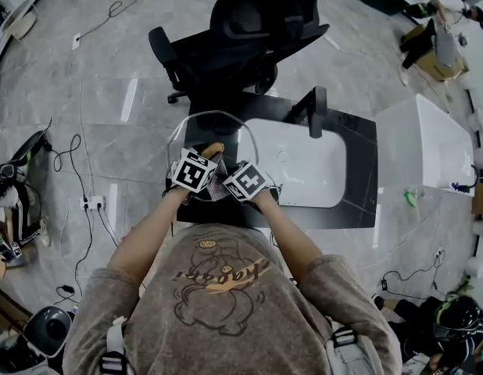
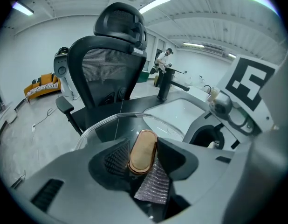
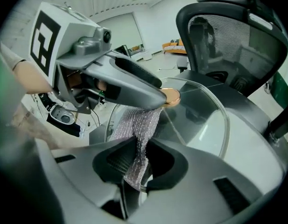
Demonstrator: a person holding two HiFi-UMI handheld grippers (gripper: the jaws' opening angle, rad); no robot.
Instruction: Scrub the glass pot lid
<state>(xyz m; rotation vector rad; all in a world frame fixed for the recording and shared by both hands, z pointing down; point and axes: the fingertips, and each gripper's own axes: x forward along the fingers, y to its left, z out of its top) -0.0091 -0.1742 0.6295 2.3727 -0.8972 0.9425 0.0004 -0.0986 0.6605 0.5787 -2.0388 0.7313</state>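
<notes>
Left gripper [image 2: 141, 160]: jaws closed tight on the tan oval knob [image 2: 145, 143] of the glass pot lid [image 1: 202, 127]. Lid held tilted, above the left end of the black desk [image 1: 359, 143]. Right gripper [image 3: 137, 160]: jaws pinched onto a silvery mesh scrub cloth [image 3: 139, 125], whose upper end lies against the lid just under the knob. Right of both: white sink basin [image 1: 304, 170] sunk in the desk, black tap [image 1: 316, 104] at its far rim. Shirt print lettering unreadable.
</notes>
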